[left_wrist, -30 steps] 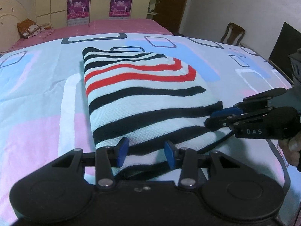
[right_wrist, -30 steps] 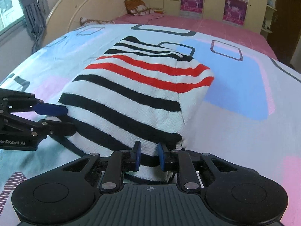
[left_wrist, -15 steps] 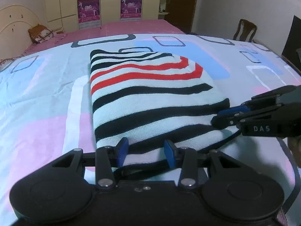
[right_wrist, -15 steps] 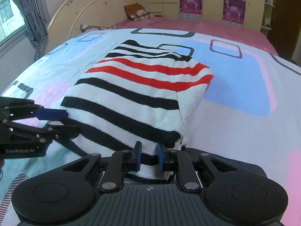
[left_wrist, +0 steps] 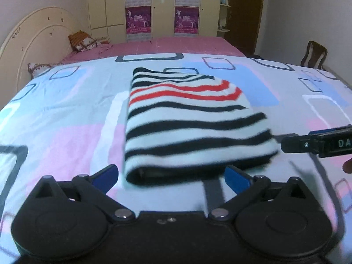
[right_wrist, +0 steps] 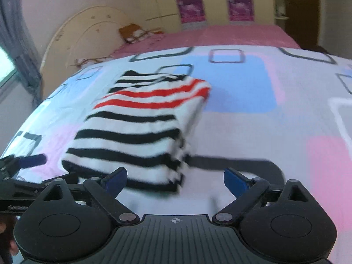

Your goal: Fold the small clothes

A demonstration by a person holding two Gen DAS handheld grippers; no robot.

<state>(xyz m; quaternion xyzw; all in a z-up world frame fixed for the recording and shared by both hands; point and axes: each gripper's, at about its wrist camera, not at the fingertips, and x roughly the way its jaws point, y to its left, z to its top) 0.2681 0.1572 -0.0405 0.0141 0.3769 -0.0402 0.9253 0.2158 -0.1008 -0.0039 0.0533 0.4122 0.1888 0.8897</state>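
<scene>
1. A folded striped sweater [left_wrist: 187, 118] lies flat on the bedspread [left_wrist: 66, 114], a thick rectangle with black stripes on white and two red stripes toward its far end.
2. The left gripper [left_wrist: 171, 176] sits just near of the sweater's near edge. Its jaws are opening and stand spread wide, the blue pads out to either side of that edge, with nothing pressed between them; the cloth rests on the bed.
3. In the right wrist view the right gripper [right_wrist: 176, 178] is likewise at the near edge of the sweater [right_wrist: 140, 132], toward its right corner. Its jaws are opening too, wide apart and holding nothing; the layered folds show at the sweater's right side.
4. In the left wrist view the right gripper [left_wrist: 316, 143] reaches in from the right, just beside the sweater's right near corner.
5. The left gripper [right_wrist: 26, 169] shows at the left margin of the right wrist view, beside the sweater's left near corner.
6. Far behind, a pink sheet [left_wrist: 154, 46], a curved headboard [left_wrist: 33, 41] and wardrobe doors [left_wrist: 162, 6] with posters fill the room.
</scene>
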